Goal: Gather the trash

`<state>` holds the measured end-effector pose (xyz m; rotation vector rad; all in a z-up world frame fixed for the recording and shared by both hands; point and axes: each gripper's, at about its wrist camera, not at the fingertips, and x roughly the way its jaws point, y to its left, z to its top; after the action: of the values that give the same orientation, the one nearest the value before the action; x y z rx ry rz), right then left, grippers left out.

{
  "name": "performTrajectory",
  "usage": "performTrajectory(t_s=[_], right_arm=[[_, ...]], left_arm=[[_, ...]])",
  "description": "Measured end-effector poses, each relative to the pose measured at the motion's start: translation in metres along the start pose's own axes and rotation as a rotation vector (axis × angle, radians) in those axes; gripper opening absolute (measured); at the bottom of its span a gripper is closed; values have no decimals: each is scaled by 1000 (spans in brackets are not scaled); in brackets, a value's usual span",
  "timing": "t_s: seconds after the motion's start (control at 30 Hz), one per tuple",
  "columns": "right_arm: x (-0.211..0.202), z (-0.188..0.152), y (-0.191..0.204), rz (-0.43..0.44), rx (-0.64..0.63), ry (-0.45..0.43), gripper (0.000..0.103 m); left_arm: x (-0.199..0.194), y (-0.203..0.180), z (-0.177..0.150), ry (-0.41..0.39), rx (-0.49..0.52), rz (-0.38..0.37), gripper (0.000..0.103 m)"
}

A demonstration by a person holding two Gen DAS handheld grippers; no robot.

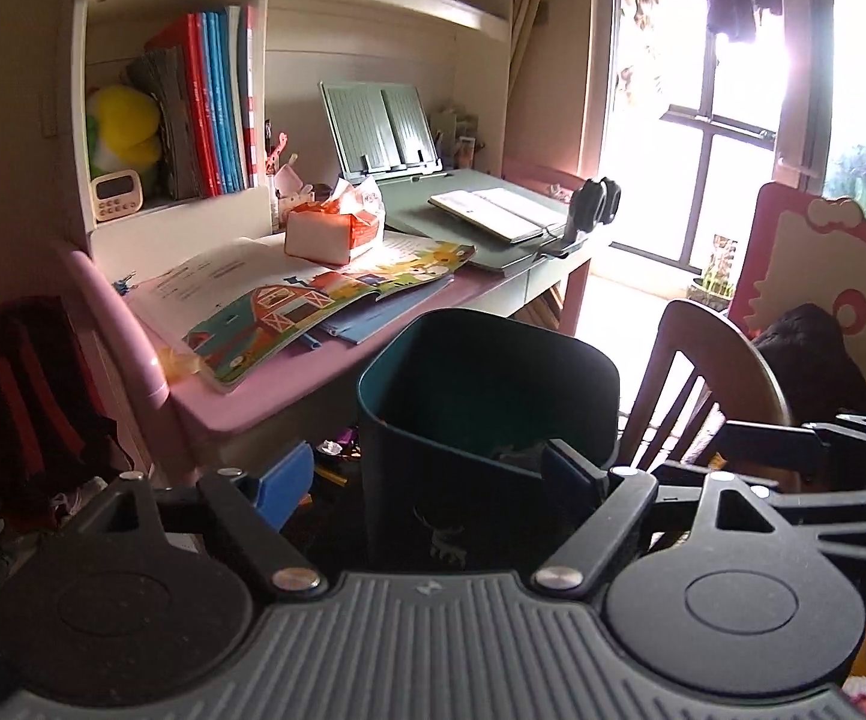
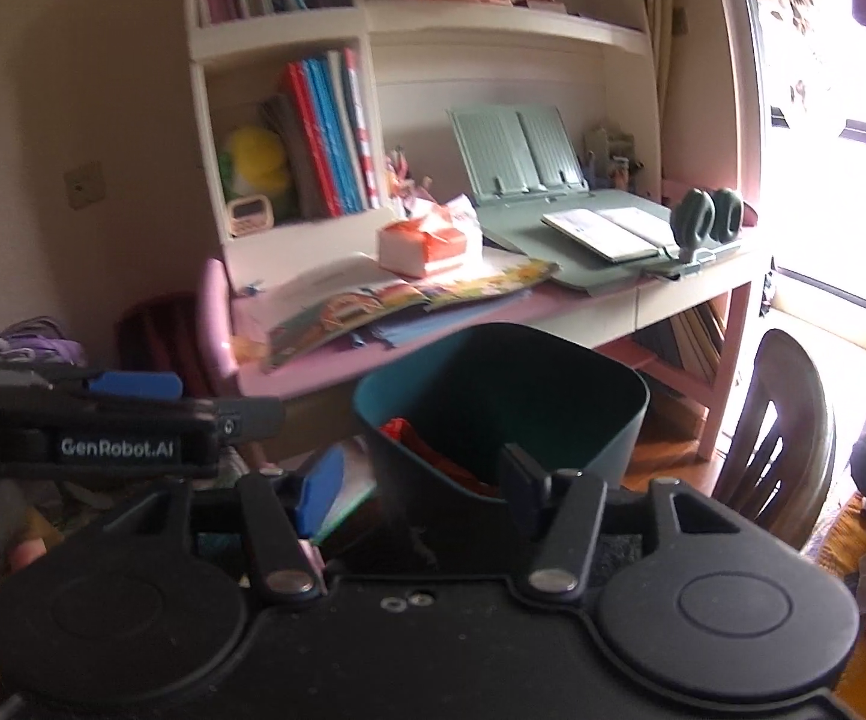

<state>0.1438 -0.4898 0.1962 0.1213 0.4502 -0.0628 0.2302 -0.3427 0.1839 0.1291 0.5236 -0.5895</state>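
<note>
**Over the bin, both hand-held grippers open**

At far left, a red-and-black backpack (image 1: 18,396) sits on the floor beside the pink desk (image 1: 288,384). On the desk: open picture book (image 1: 312,300), orange-and-white tissue pack (image 1: 333,228), green book stand (image 1: 381,129), open notebook (image 1: 502,213). Dark teal trash bin (image 1: 463,420) stands on the floor just in front of the desk edge, wooden chair (image 1: 715,372) to its right. Left hand-held gripper (image 1: 426,474): jaws spread wide, straddling the bin's near rim, nothing between the pads. Right hand-held gripper (image 2: 420,480): jaws also apart and empty, near the bin (image 2: 499,396) rim. Red trash (image 2: 426,450) lies inside the bin, left side. Small wrappers (image 1: 336,447) lie on the floor left of the bin.
</note>
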Motion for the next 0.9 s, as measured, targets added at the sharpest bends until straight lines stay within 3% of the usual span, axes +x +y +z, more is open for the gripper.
performTrajectory(t_s=[0.4, 0.57, 0.9], right_arm=[[-46, -36, 32, 48, -21, -61, 60], [-49, -51, 41, 65, 5, -76, 60], [-62, -57, 66, 18, -84, -108, 60]], left_arm=[[-76, 16, -51, -89, -20, -6, 102], [-91, 26, -69, -113, -22, 29, 102], [-103, 41, -83, -118, -50, 56, 102]])
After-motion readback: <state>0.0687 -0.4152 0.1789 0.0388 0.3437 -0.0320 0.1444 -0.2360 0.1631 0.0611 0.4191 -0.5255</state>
